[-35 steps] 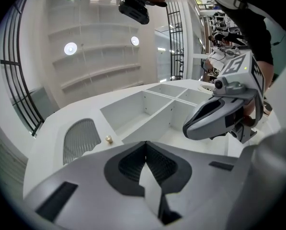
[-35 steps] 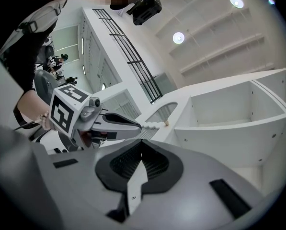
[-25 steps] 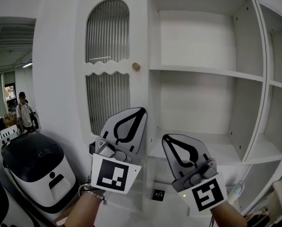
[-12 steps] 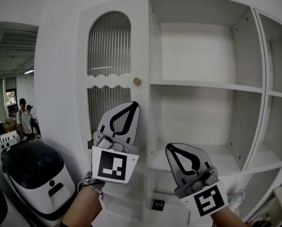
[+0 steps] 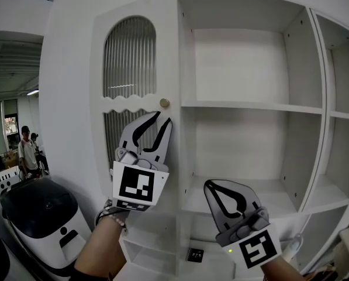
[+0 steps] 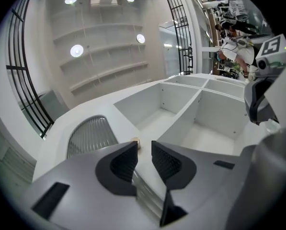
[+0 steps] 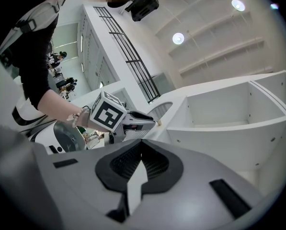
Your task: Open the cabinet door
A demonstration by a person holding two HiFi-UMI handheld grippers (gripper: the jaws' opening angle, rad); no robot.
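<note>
The white cabinet door [image 5: 136,57] with arched ribbed glass stands closed at the left of the cabinet. Its small round knob [image 5: 163,103] sits on the door's right edge. My left gripper [image 5: 162,122] points up just below the knob; its jaws have just been opening and stand a little apart with nothing between them. In the left gripper view the knob [image 6: 137,143] shows just beyond the gap of my left gripper [image 6: 144,151]. My right gripper [image 5: 220,184] hangs lower, before the open shelves, shut and empty, as my right gripper [image 7: 141,145] shows in its own view.
Open white shelves [image 5: 250,106] fill the cabinet to the right of the door. Small drawers [image 5: 144,247] sit below the door. A white machine with a black lid [image 5: 42,215] stands at the lower left. A person [image 5: 27,148] stands far off at the left.
My left gripper has risen towards the knob and its jaws have parted slightly. The right gripper has stayed where it was.
</note>
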